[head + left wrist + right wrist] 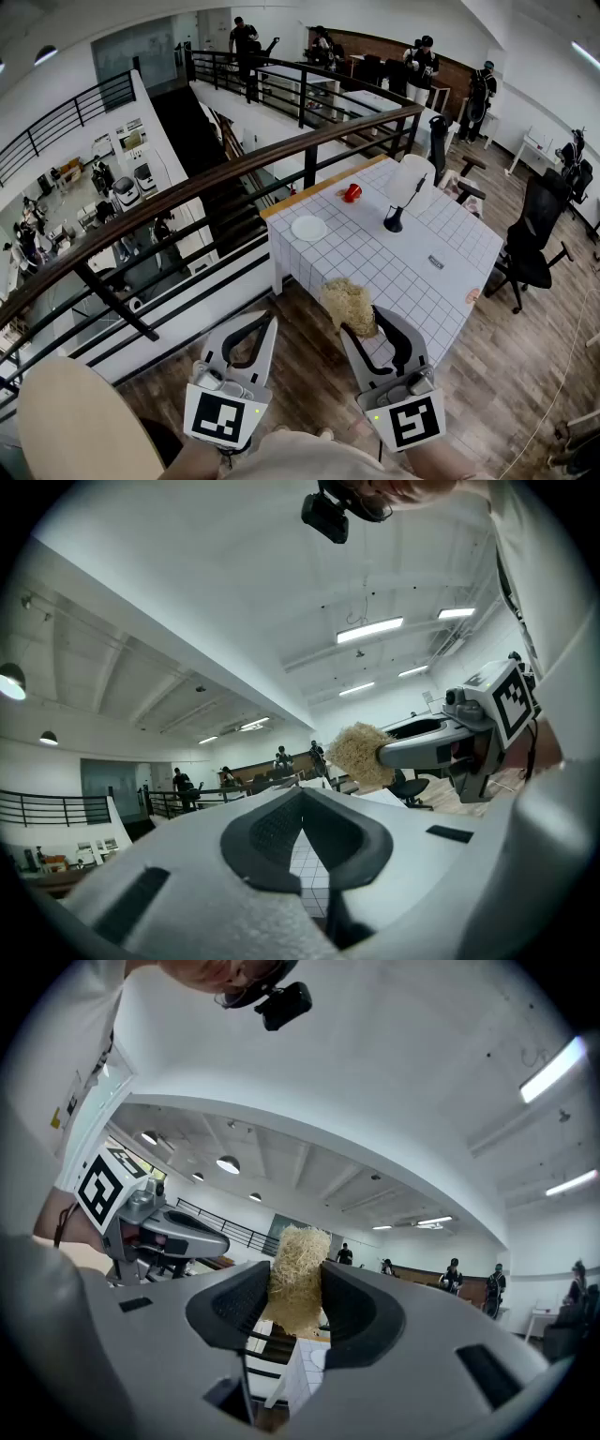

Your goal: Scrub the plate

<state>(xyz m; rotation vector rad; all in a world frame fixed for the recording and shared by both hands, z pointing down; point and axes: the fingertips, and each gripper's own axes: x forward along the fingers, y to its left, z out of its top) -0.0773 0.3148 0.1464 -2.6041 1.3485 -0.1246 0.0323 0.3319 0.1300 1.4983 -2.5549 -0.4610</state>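
Right gripper (295, 1290) clamped on tan fibrous scrubber (298, 1258); left gripper (302, 801) jaws together, empty; white plate (308, 228) well apart on gridded table (394, 272).

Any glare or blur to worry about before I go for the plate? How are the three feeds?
Head view: even light, no glare on the plate, small but sharp; the railing bows from lens distortion. Left gripper view: tilted up, ceiling lights blown out, corners black. Right gripper view: the scrubber between the jaws is sharp, one strip light glaring.
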